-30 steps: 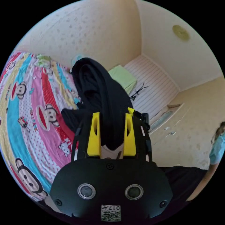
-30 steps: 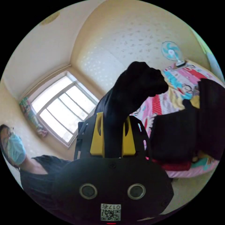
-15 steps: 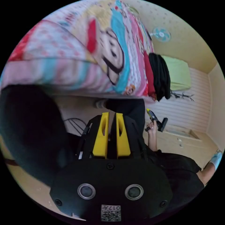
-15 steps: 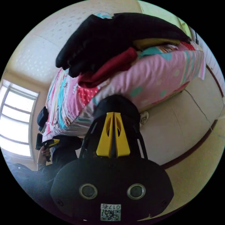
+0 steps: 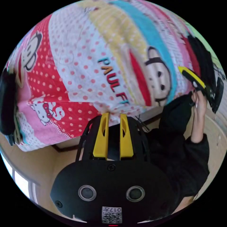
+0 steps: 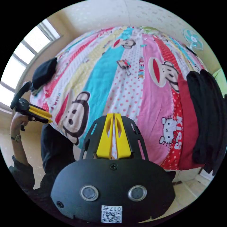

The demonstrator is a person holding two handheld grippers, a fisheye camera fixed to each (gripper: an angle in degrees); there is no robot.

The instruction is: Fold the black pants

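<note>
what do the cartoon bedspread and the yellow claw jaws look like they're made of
The striped cartoon-print bedspread looks like thin woven cotton, matte: soft creases, and it drapes over the bed edge. The right claw has yellow jaws that look like hard moulded or printed plastic: crisp edges, slotted holes, a slight sheen.

A bed with a striped cartoon-print sheet (image 6: 132,78) spans most of the right gripper view. At the frame's right edge a stack of folded black pants (image 6: 208,118) lies on a red garment (image 6: 189,123), which rests on the sheet. At the upper left a small dark bundle (image 6: 43,72) sits near the bed's edge. In the left gripper view, the dark stack (image 5: 203,61) lies at the upper right.
</note>
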